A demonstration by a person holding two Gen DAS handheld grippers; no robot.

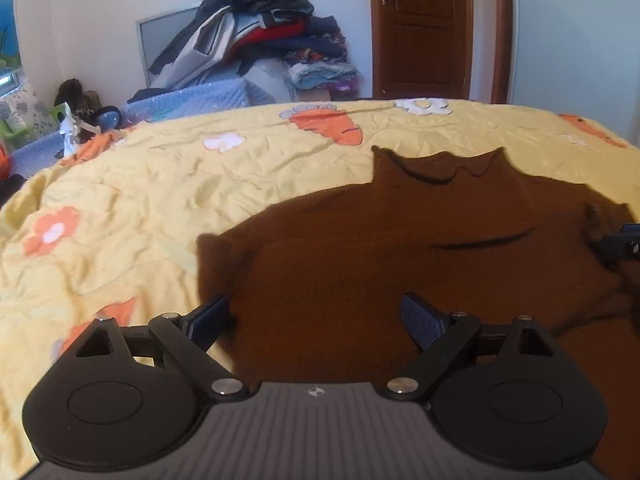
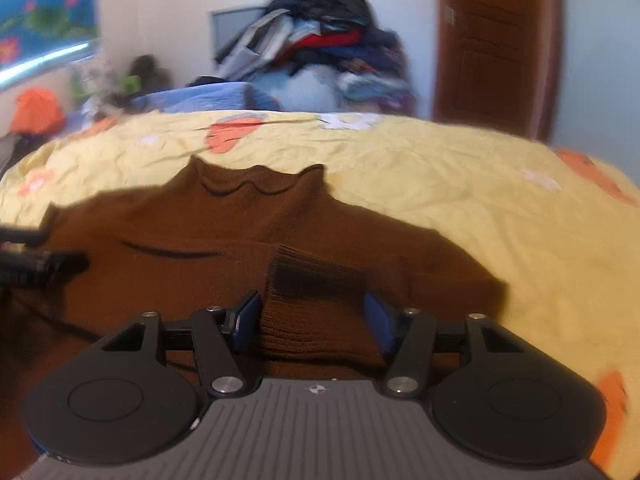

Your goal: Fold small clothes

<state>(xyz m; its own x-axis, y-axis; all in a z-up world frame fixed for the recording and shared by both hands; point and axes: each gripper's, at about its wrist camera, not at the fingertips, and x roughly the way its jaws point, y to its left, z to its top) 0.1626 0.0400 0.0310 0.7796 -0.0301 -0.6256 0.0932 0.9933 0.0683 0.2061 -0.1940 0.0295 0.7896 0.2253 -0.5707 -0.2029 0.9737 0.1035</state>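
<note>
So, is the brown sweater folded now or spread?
Mostly spread: the brown sweater lies flat on the bedsheet, collar away; its right cuff lies between the right gripper fingers.

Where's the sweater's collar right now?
The collar of the brown sweater lies at its far end on the yellow bedspread, pointing toward the door; it sits right of centre in the left wrist view.

Both wrist views low over bed (image 1: 160, 184), facing door (image 1: 420, 28), sharing brown sweater (image 1: 360, 248).
</note>
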